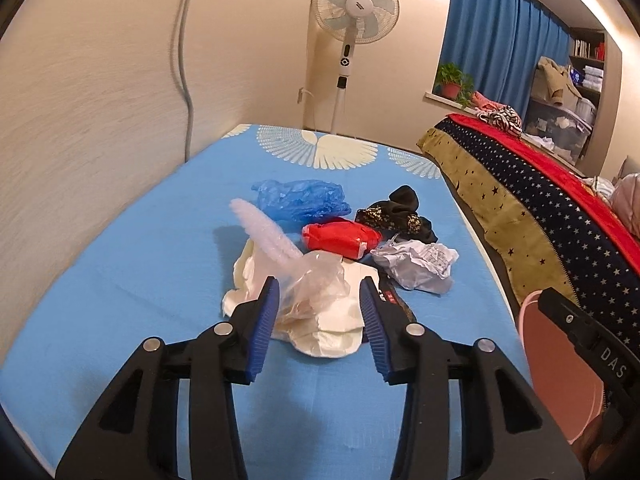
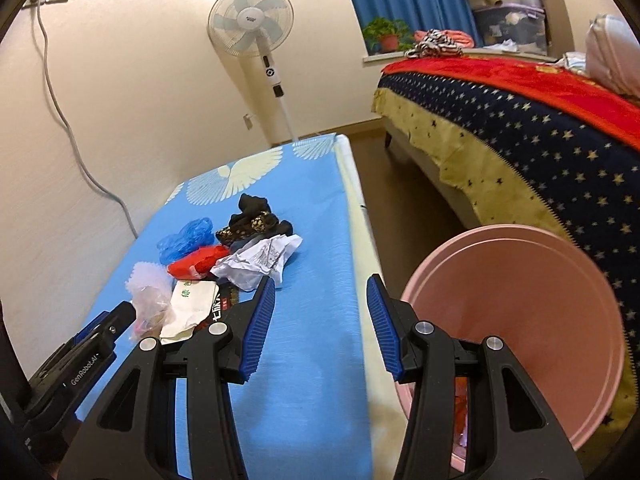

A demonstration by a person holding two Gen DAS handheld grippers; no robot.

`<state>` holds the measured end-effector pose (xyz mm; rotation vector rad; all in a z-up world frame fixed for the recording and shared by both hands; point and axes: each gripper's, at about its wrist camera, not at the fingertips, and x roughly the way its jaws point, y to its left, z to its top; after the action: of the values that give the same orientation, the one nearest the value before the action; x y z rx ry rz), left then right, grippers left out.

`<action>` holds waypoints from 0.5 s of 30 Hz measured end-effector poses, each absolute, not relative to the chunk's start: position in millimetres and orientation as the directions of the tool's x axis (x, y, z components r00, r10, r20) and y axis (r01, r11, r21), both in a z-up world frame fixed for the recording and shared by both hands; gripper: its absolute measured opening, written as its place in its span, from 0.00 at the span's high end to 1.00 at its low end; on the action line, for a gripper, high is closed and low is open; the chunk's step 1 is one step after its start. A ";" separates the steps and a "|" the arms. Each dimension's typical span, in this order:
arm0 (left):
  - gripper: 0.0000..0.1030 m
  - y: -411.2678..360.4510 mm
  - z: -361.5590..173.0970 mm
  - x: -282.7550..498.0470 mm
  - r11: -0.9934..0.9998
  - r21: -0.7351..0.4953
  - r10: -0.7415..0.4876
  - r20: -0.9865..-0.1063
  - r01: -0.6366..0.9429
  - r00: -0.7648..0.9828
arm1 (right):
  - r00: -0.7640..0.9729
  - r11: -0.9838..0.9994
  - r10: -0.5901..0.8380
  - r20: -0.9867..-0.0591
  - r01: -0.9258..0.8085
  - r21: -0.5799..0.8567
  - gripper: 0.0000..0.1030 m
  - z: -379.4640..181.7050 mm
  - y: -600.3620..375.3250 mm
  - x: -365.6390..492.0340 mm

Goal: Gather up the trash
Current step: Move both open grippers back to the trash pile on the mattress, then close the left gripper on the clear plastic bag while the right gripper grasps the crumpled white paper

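Observation:
A heap of trash lies on the blue sheet (image 1: 120,280): a blue plastic bag (image 1: 298,200), a red packet (image 1: 340,236), crumpled paper (image 1: 416,266), black cloth (image 1: 396,212), bubble wrap (image 1: 268,232), a clear plastic bag (image 1: 316,284) and a white wrapper (image 1: 328,328). My left gripper (image 1: 319,284) is open, its blue pads either side of the clear bag and not pressing it. My right gripper (image 2: 321,280) is open and empty over the sheet's right edge, just right of the crumpled paper (image 2: 256,260). A pink bin (image 2: 520,320) stands to its right on the floor.
A bed with a star-patterned cover (image 2: 520,128) runs along the right, with a strip of floor between it and the blue surface. A standing fan (image 2: 250,20) and a wall with a cable (image 2: 60,100) lie beyond and to the left.

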<state>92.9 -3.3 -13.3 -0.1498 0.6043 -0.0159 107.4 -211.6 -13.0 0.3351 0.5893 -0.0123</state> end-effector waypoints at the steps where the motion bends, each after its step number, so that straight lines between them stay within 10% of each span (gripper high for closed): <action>1: 0.59 -3.9 -13.7 95.2 0.990 -0.140 -0.057 -0.565 -0.027 0.823 | 0.831 0.944 0.089 -0.549 0.104 0.312 0.53 -14.2 -212.0 109.1; 15: 0.58 -6.3 -22.2 116.5 0.994 -0.100 -0.017 -0.594 -0.053 0.804 | 0.802 0.933 0.157 -0.576 0.070 0.353 0.53 -32.4 -196.6 148.9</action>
<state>116.5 -6.3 -22.2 -0.1134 0.6363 0.0192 148.9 -196.6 -32.4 0.3712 0.6424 0.0476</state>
